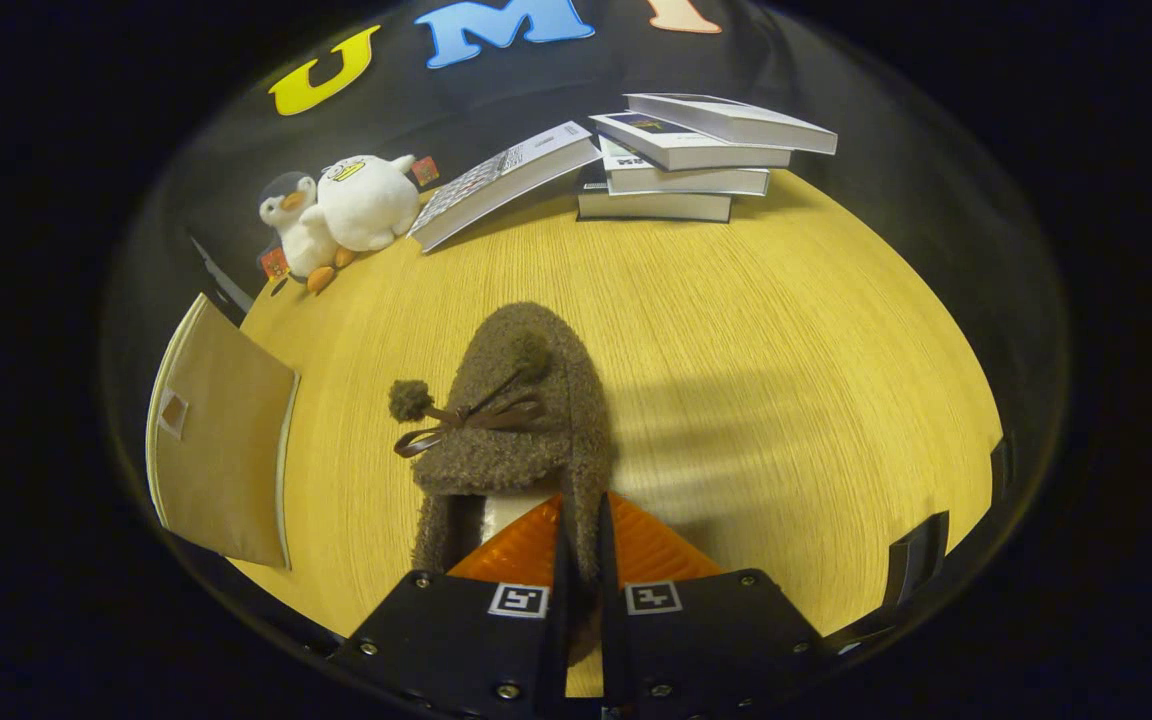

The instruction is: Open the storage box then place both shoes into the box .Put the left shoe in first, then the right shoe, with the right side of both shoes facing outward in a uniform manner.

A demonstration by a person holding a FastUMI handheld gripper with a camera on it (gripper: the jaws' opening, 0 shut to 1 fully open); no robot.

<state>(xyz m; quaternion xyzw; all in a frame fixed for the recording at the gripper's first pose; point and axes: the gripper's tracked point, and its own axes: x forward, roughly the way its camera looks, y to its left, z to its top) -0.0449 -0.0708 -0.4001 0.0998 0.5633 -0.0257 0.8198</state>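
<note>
Fuzzy brown slipper (516, 420) with pom-pom bow, rim pinched by hand-held gripper (581, 530), grained wooden table (786, 350)

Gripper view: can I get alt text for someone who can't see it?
The claw is shut on the side wall of a fuzzy brown slipper with a bow and pom-poms, over a wooden table. A tan storage box stands beside it; plush penguins and stacked books lie beyond.
</note>
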